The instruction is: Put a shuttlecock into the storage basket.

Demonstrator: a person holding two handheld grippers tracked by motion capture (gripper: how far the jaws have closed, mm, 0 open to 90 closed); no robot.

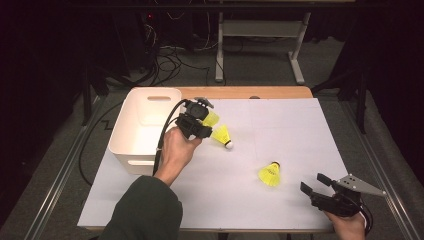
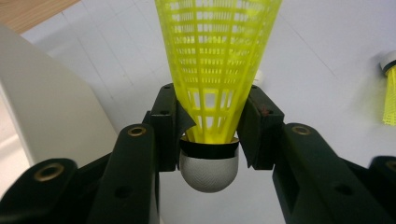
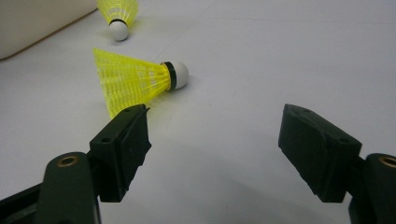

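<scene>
Just beside the white bin (image 1: pixel 145 125), the left hand-held gripper (image 1: pixel 204 119) pinches a yellow shuttlecock (image 2: pixel 212 88) at its skirt base (cork toward the hand), bin to its left.

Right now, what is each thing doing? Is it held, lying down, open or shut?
Left gripper: jaws shut on a yellow shuttlecock.
Held shuttlecock: gripped low on its skirt just above the cork, beside the tub.
Middle shuttlecock: lying on its side on the table, free.
Near shuttlecock: lying on its side, free.
Right gripper: jaws open, nothing between them.
White tub: upright, open at the top.
</scene>
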